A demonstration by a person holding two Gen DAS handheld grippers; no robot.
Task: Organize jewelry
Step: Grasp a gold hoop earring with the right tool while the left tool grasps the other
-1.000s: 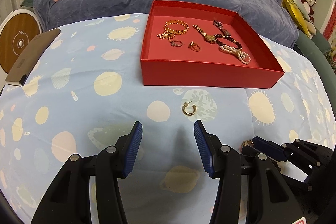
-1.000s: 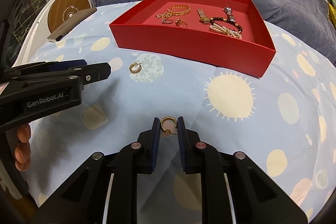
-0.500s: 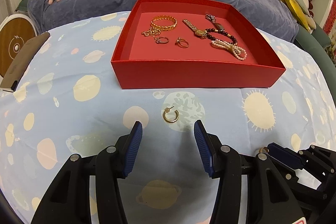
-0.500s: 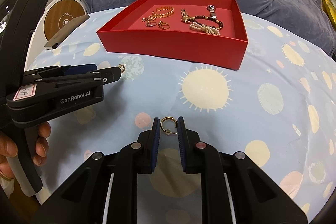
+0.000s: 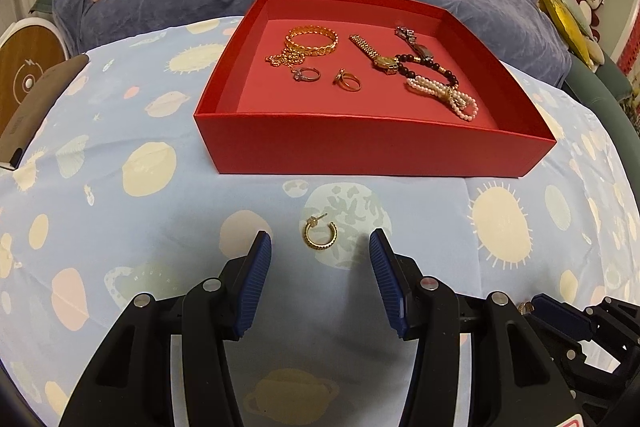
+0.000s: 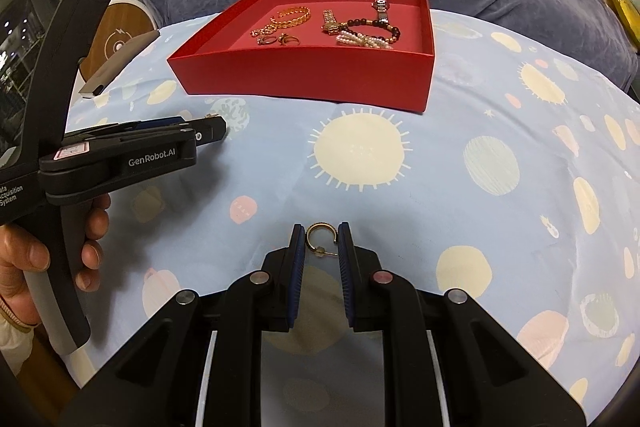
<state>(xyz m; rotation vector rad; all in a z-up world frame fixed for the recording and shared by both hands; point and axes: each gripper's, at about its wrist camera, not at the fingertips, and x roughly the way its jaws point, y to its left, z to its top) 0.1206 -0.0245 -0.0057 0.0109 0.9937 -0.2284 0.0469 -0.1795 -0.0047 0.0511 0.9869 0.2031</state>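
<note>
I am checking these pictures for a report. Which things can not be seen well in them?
- Right wrist view: the loose hoop earring on the cloth is almost hidden behind the left claw; only a tip shows.
- Left wrist view: the held hoop earring is mostly covered by the right claw; the claw is cut off by the picture's edge.
- Both views: the stones on the rings in the red box are too small.
- Right wrist view: the person's hand is cut off at the left edge.

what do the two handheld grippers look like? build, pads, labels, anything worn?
Both grippers are black plastic with silver pivot screws and ribbed blue pads on the jaws. The left gripper carries white "GenRobot.AI" lettering, a pink-edged sticker and a pistol-style handle. The right gripper has one red-tinted screw. A white cuff shows at the wrist.
</note>
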